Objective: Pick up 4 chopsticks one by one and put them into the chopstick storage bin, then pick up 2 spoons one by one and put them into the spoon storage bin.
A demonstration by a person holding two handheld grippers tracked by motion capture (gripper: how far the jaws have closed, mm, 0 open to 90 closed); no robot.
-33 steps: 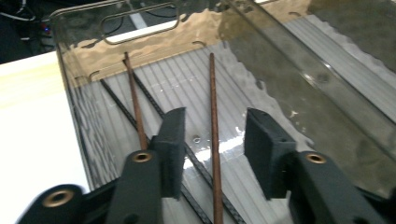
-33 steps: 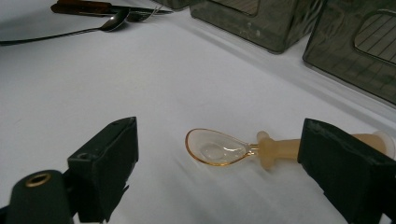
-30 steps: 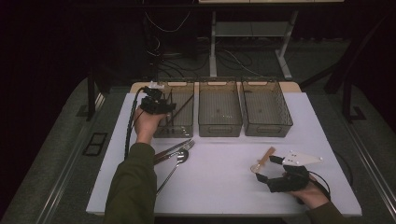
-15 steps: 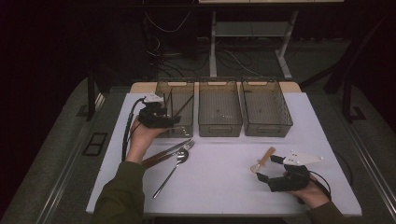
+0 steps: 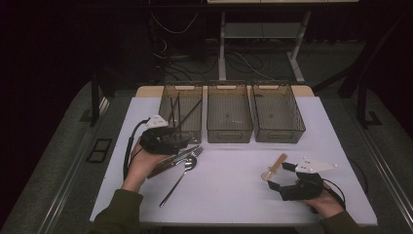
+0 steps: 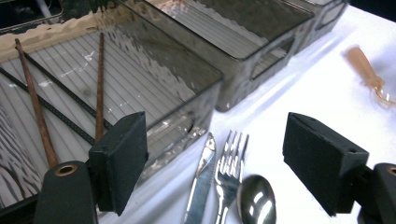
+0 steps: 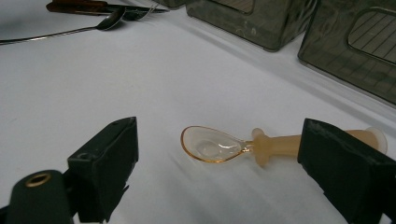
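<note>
On white table (image 5: pixel 234 195), three grey bins (image 5: pixel 230 117), dark room beyond.

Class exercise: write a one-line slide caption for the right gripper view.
Open right gripper poised over a small amber spoon lying on the white table, smoky plastic bins behind.
</note>
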